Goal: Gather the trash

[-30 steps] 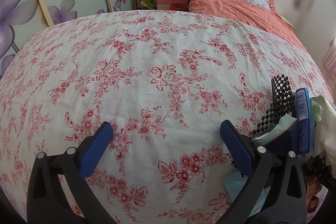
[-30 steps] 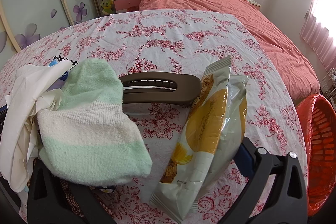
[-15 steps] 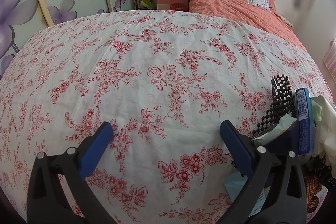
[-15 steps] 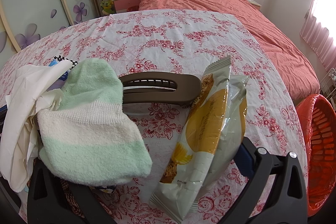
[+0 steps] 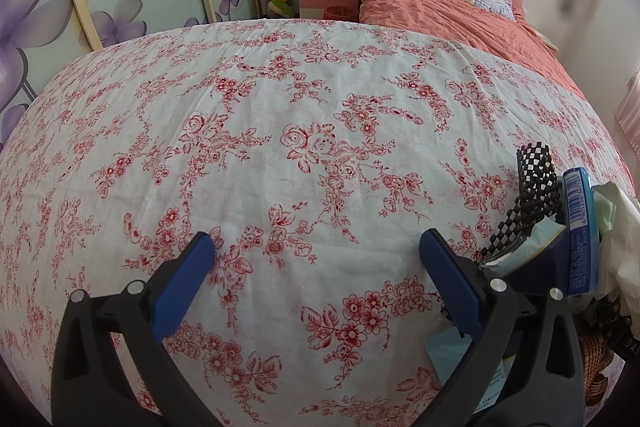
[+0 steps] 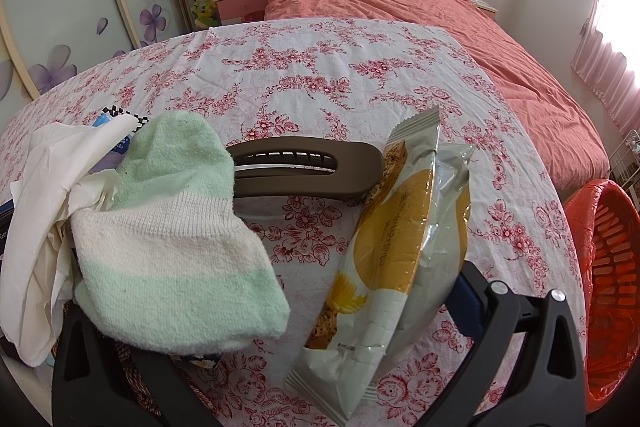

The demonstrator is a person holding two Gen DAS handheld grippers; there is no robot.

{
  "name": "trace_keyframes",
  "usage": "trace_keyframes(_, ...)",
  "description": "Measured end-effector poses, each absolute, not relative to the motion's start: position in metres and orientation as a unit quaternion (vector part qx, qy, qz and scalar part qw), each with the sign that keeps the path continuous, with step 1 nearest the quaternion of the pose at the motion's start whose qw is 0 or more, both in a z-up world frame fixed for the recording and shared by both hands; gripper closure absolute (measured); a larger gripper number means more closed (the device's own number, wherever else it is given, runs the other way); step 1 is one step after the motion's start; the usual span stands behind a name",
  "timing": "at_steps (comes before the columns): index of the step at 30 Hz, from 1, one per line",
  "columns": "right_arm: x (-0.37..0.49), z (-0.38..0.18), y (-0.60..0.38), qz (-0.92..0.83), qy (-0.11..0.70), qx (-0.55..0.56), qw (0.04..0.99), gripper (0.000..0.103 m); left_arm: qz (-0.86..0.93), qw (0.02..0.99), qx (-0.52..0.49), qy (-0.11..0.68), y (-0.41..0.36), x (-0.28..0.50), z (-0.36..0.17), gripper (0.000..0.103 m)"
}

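Note:
My left gripper (image 5: pixel 316 259) stands open low over the floral tablecloth (image 5: pixel 304 99), with only cloth between its blue pads (image 5: pixel 448 279). The pile lies just right of it: a black-and-white checkered band (image 5: pixel 536 179), a blue packet (image 5: pixel 580 227) and crumpled white paper (image 5: pixel 620 227). My right gripper (image 6: pixel 320 287) is open. A yellow-and-white snack wrapper (image 6: pixel 400 247) stands on edge between its fingers, leaning by the right pad. A green-and-white sock (image 6: pixel 172 235) covers the left finger. A brown hair clip (image 6: pixel 304 167) lies behind both.
A red basket lined with a red bag (image 6: pixel 612 267) stands on the floor past the table's right edge. Crumpled white paper (image 6: pixel 44 195) lies left of the sock. Behind the table are a bed with an orange quilt (image 6: pixel 440 15) and a sliding wardrobe (image 6: pixel 80 7).

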State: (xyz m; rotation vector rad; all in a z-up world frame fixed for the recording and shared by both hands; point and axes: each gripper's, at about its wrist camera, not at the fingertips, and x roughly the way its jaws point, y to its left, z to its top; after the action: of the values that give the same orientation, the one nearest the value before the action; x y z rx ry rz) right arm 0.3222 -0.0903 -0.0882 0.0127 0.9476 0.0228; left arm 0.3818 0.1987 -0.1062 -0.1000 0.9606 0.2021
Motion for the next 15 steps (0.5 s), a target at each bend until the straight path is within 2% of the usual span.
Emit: trace_keyframes(15, 0.317, -0.088, -0.109, 0.029, 0.456, -0.001, 0.889, 0.002, 0.097, 0.881, -0.048, 0.461, 0.199, 0.382, -0.106, 0.003)
